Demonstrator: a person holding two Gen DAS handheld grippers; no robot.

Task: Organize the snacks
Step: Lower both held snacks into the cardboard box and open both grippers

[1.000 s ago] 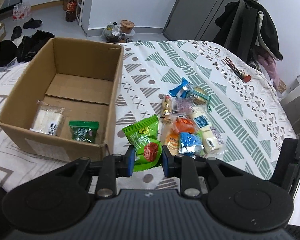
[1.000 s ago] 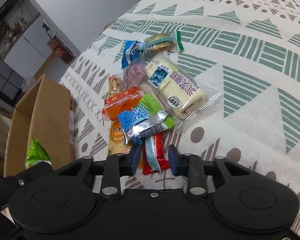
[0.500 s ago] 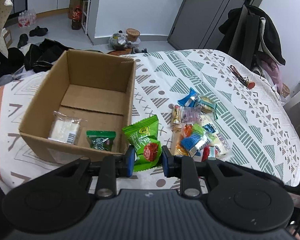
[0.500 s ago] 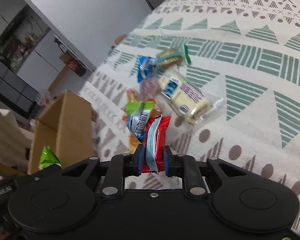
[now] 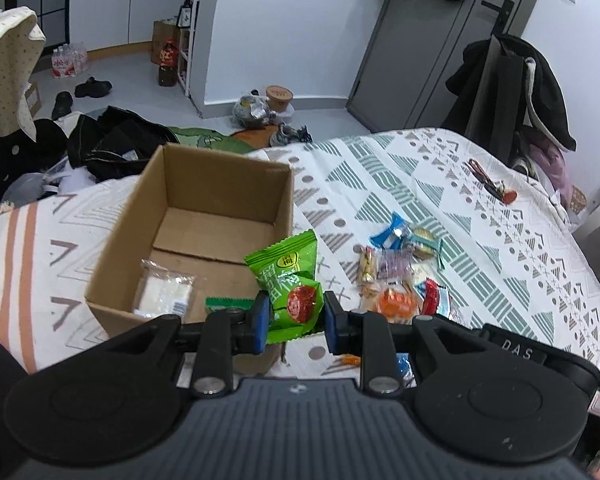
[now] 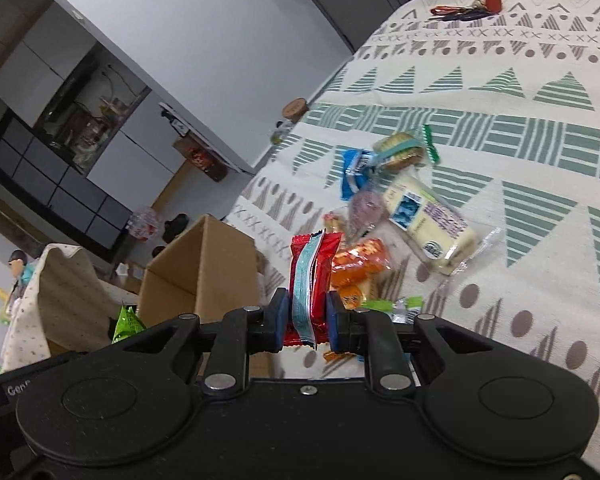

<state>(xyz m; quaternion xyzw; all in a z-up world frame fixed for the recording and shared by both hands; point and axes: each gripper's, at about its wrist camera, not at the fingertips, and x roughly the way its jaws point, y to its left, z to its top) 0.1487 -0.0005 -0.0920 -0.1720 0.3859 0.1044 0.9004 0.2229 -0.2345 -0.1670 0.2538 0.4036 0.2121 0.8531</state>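
On the left, box: the cardboard box (image 5: 204, 216) sits open on the patterned bed cover (image 5: 480, 248), holding a clear packet (image 5: 164, 292) and a small green packet (image 5: 228, 304) against its near wall.
Left gripper: the left gripper (image 5: 293, 316) hangs just beside the box's near right corner, jaws pinching the lower half of a green snack bag (image 5: 288, 276).
Green bag handling: light, puffy and crinkly by the look of it; a hold on the flat body looks safer than on the slick sealed edge.
Middle, pile: loose snacks (image 5: 396, 276) lie bunched on the cover, right of the box, some touching.
Right gripper: the right gripper (image 6: 305, 318) is raised over the pile, jaws pressed onto the lower end of a red packet (image 6: 311, 276) standing upright.
Red packet handling: glossy foil, likely slippery and easily crushed; its top half stands free of the jaws.
Far right: the white bar (image 6: 428, 224) in clear wrap lies flat, probably soft.
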